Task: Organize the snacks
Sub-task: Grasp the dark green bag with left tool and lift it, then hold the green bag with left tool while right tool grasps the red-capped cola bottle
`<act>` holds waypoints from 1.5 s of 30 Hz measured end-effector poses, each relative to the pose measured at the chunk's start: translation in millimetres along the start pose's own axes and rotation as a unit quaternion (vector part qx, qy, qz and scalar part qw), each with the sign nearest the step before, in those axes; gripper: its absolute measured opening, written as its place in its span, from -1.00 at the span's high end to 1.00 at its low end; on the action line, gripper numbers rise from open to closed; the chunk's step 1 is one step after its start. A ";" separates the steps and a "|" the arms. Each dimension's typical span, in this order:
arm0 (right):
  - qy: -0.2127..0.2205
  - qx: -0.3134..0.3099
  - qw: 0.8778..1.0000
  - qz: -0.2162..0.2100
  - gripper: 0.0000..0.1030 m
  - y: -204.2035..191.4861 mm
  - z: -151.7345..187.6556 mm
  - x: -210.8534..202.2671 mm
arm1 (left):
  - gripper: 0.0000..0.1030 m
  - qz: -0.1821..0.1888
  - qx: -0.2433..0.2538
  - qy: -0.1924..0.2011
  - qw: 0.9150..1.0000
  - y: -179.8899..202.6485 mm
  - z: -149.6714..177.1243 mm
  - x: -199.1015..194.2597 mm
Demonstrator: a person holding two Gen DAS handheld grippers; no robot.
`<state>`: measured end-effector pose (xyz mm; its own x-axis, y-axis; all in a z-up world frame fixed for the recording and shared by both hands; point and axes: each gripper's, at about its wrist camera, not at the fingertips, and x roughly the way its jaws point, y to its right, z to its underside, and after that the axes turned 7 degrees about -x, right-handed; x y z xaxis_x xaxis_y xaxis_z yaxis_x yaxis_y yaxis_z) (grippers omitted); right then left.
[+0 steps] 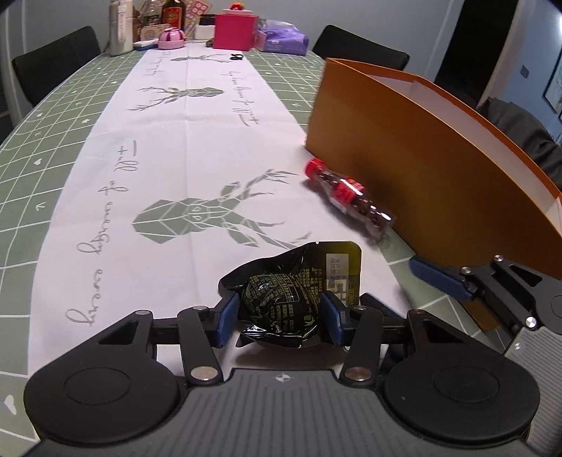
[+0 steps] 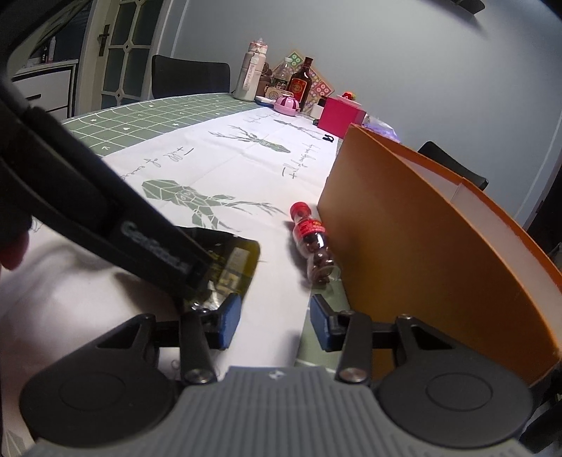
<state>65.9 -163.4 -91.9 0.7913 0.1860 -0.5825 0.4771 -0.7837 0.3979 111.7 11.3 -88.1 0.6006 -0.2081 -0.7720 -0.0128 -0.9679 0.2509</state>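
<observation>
My left gripper [image 1: 280, 318] is shut on a black snack packet [image 1: 281, 298] with yellow print, holding it just above the white table runner. The packet also shows in the right wrist view [image 2: 235, 267], partly hidden behind the left gripper's body. A small bottle with a red cap and red label [image 1: 347, 195] lies on its side against the orange box [image 1: 421, 165]; it also shows in the right wrist view [image 2: 311, 242], beside the box [image 2: 421, 239]. My right gripper [image 2: 275, 321] is open and empty, low over the table, just short of the bottle's base.
The table has a green grid cloth [image 1: 52, 147] and a white deer-print runner [image 1: 196, 147]. At the far end stand a pink box [image 1: 234, 31], bottles [image 1: 174, 14], a pink bowl [image 1: 171, 38] and a purple pack [image 1: 282, 40]. Black chairs [image 1: 56, 66] flank the table.
</observation>
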 end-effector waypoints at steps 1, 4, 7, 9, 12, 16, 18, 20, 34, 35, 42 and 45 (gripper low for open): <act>0.001 -0.006 1.000 0.008 0.19 -0.2 -1.9 1.9 | -0.11 -0.001 -0.006 0.001 1.000 -4.2 -1.7 -0.6; 0.008 -0.031 0.999 0.036 0.19 -4.2 -8.0 10.3 | -0.11 -0.013 -0.017 0.013 1.000 -15.8 -6.3 -4.2; 0.009 -0.046 0.997 0.059 0.21 -6.2 -13.7 22.6 | -0.11 -0.023 -0.023 0.020 0.999 -24.8 -10.1 -6.3; 0.004 -0.058 0.995 0.080 0.23 -6.4 -18.4 32.9 | -0.11 -0.021 -0.029 0.018 0.999 -29.6 -11.0 -5.8; -0.008 -0.068 0.993 0.100 0.27 -7.0 -20.5 45.7 | -0.11 -0.018 -0.032 0.015 0.999 -32.3 -10.7 -3.6; -0.017 -0.075 0.990 0.116 0.32 -7.0 -20.5 58.8 | -0.11 -0.015 -0.031 0.015 0.999 -33.5 -10.1 -3.2; -0.018 -0.072 0.991 0.115 0.43 -6.2 -20.5 61.4 | -0.11 -0.013 -0.033 0.015 0.999 -34.0 -10.0 -3.3; -0.018 -0.066 0.991 0.111 0.46 -4.4 -20.1 61.0 | -0.11 -0.011 -0.034 0.015 0.999 -34.7 -9.8 -3.7; -0.083 0.154 0.980 -0.099 0.45 33.5 -19.6 18.6 | -0.12 -0.017 -0.019 -0.008 1.000 -37.7 -6.9 -11.0; -0.088 0.164 0.976 -0.112 0.45 34.6 -18.8 18.5 | -0.14 -0.018 -0.020 -0.009 1.000 -37.7 -7.5 -11.0; -0.059 0.132 0.979 -0.146 0.29 30.7 -26.8 28.6 | -0.36 -0.026 -0.015 -0.023 0.999 -35.7 -9.1 -8.3; -0.043 0.122 0.979 -0.156 0.20 27.7 -28.9 35.4 | -0.35 -0.029 -0.010 -0.022 0.999 -34.3 -8.5 -7.8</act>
<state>118.2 -161.4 -80.9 0.5821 0.3961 -0.7101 0.5757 -0.8175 0.0159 114.3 47.3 -85.7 0.5645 -0.1588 -0.8100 0.0363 -0.9756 0.2166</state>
